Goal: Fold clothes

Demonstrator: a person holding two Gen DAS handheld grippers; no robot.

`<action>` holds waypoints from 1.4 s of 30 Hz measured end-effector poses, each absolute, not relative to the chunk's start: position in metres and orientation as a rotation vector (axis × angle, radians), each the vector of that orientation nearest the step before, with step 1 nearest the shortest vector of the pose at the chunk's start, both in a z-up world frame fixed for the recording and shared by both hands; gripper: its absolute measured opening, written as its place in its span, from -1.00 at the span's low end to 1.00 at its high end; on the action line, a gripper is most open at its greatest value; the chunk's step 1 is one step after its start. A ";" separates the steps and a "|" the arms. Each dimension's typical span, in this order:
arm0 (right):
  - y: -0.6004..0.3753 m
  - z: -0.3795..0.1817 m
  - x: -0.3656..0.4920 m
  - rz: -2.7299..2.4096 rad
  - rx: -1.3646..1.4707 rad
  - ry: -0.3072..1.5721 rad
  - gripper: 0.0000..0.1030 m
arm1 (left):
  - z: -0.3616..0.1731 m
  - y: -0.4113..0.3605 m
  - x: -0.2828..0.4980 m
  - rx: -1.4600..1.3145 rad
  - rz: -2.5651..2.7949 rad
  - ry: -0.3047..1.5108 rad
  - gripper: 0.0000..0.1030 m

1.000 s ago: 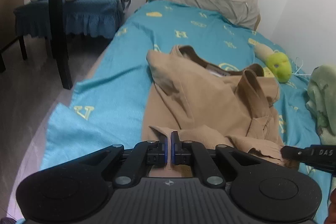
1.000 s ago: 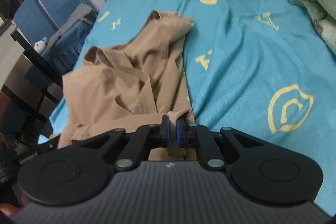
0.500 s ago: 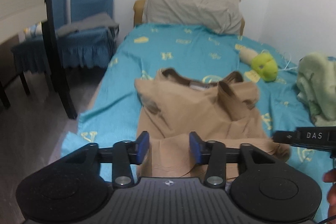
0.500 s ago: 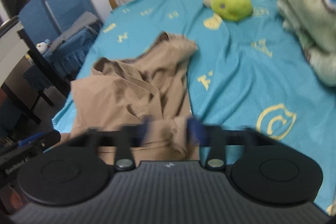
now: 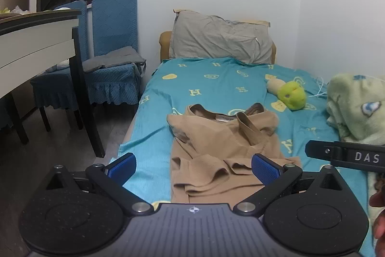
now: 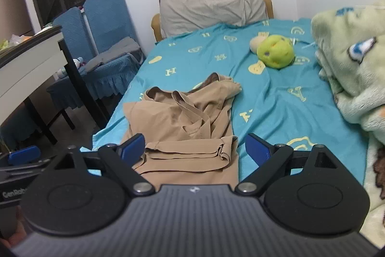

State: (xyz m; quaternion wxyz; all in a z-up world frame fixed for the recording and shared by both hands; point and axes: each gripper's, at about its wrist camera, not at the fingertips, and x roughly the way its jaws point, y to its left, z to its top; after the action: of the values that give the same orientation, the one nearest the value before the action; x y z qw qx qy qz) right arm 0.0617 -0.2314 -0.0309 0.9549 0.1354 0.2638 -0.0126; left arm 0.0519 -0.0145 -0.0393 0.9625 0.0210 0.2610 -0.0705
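A tan garment (image 5: 223,143) lies crumpled on the teal bed sheet (image 5: 211,81), its near hem folded back over itself; it also shows in the right wrist view (image 6: 185,127). My left gripper (image 5: 193,166) is open and empty, raised above the garment's near edge. My right gripper (image 6: 196,148) is open and empty, also raised over the near hem. The right gripper's side shows at the right of the left wrist view (image 5: 346,155).
A grey pillow (image 5: 221,40) leans at the headboard. A green plush toy (image 5: 291,95) and a pale green blanket (image 5: 358,105) lie on the bed's right side. Blue-covered chairs (image 5: 108,59) and a white table (image 5: 36,40) stand left of the bed.
Both grippers let go of the garment's hem, opened wide and pulled up and back. The hem now lies folded on the garment.
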 end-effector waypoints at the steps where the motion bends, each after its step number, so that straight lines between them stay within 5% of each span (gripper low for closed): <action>1: -0.230 -0.029 0.058 -0.028 0.269 0.529 0.78 | -0.038 -0.014 0.047 0.041 -0.141 0.526 0.99; 10: -0.231 -0.029 0.048 -0.039 0.266 0.517 0.78 | -0.043 -0.012 0.033 0.004 -0.143 0.580 0.99; 27: -0.222 -0.046 0.060 -0.073 0.216 0.588 0.78 | -0.129 0.048 0.079 -0.641 -0.092 1.129 0.99; 42: -0.231 -0.058 0.067 -0.102 0.273 0.649 0.78 | -0.140 0.056 0.082 -0.774 -0.093 1.038 0.92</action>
State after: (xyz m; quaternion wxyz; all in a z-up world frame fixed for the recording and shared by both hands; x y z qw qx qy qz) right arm 0.0671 -0.2308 -0.0584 0.9373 0.1336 0.3179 -0.0498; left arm 0.0817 0.0557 -0.1396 0.7966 -0.3606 0.4833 -0.0433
